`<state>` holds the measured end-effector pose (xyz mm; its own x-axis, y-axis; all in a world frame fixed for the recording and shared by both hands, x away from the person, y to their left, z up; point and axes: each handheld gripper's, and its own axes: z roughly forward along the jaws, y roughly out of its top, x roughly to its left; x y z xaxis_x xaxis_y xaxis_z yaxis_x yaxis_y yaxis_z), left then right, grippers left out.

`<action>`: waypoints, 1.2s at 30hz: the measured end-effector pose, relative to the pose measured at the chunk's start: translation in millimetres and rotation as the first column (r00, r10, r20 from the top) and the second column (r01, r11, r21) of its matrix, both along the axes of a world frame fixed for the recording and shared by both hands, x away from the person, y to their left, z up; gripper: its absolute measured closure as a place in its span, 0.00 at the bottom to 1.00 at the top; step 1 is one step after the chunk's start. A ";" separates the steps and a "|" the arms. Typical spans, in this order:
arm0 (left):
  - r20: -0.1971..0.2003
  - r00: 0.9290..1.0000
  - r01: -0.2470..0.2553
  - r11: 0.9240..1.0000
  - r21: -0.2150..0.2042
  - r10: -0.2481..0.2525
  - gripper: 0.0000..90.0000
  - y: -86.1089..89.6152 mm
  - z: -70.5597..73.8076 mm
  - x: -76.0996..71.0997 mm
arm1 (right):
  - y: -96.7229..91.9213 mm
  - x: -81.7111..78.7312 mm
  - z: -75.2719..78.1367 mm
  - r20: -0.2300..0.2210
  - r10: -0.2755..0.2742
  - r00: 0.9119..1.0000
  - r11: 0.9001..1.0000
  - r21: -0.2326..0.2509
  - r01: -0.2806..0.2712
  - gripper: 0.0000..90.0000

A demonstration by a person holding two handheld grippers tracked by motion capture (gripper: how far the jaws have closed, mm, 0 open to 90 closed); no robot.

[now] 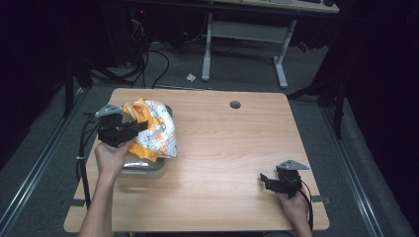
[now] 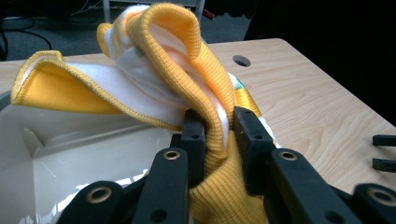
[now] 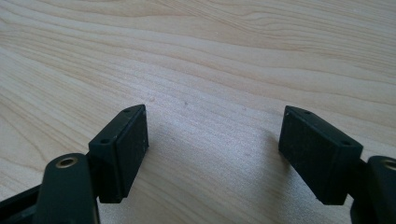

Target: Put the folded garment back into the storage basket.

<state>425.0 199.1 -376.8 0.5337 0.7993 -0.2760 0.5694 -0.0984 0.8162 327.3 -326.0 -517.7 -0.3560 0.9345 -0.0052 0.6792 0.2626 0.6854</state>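
1. At the desk's [image 1: 222, 148] near edge, towards its right corner, the right gripper [image 1: 269, 181] rests low over the wood in the person's right hand [image 1: 296, 207]. The high view shows only its dark body and grey plate.
2. The right gripper view supplies what the high view cannot: its jaws stand wide apart with bare wood grain between them, and nothing is held.
3. On the left side of the desk, the left hand [image 1: 111, 157] carries the left gripper [image 1: 136, 129]. From above, its jaws disappear into the cloth, so the grip itself cannot be read there.
4. The left gripper view settles it: the two black jaws are clamped narrow on a yellow ribbed band of the cloth [image 2: 187, 93], which bulges out on either side of them.
5. That view also shows the cloth's white inner face and stitched yellow hem, while the high view shows its printed side, white with orange patches [image 1: 153, 129].
6. The cloth hangs bunched above a white tub [image 2: 70, 158] standing by the desk's left edge; whether it touches the rim I cannot tell.
7. Farthest off, a round cable hole [image 1: 235, 104] sits near the desk's far edge, also visible beyond the cloth in the left gripper view.
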 end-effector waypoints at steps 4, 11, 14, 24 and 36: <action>-0.008 1.000 -0.006 1.000 0.009 0.006 0.84 2.4 -4.3 2.2 | 0.0 0.0 0.0 0.000 0.000 1.000 1.000 0.000 0.000 0.27; -0.019 1.000 -0.008 1.000 0.013 0.009 0.84 5.3 -10.9 7.1 | 0.0 0.0 0.0 0.000 0.000 1.000 1.000 0.000 0.000 0.27; -0.025 1.000 -0.008 1.000 0.015 0.008 0.84 6.3 -13.5 8.9 | 0.0 0.0 0.0 0.000 0.000 1.000 1.000 0.000 0.000 0.27; -0.048 0.999 -0.012 1.000 0.027 0.013 0.84 11.0 -27.3 15.6 | 0.0 0.0 0.0 0.000 0.000 1.000 1.000 0.000 0.000 0.27; -0.072 0.997 -0.031 0.994 0.100 0.039 0.84 12.3 -37.3 21.3 | 0.1 0.1 0.0 0.000 -0.001 1.000 1.000 0.000 0.001 0.27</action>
